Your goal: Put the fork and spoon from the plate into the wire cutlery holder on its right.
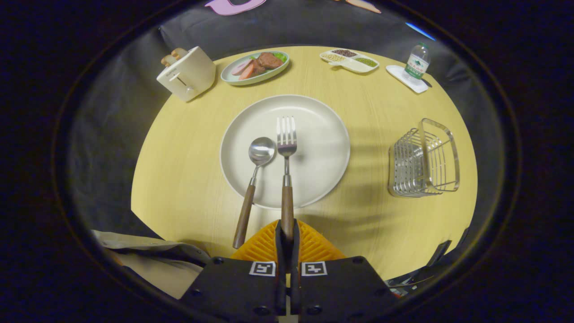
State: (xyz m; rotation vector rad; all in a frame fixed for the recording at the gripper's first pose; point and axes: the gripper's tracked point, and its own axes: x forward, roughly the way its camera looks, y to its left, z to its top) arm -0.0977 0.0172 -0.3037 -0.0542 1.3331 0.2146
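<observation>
Nearest you, the gripper [287,233] has its two fingers closed almost together on the wooden end of the steel fork with a brown handle [286,179], so you appear to have it pinched. The fork's long axis runs straight ahead from the fingers, tines resting on the round white plate [323,134]. Just left of the fork on that plate lies the steel spoon with a brown wooden handle [253,179], its handle angling off the plate's near rim onto the pale yellow round table [179,179]. Right of the plate, well apart, stands the silver wire cutlery holder [423,159]; your carry therefore goes rightward, and the fork likely needs tipping upright first.
</observation>
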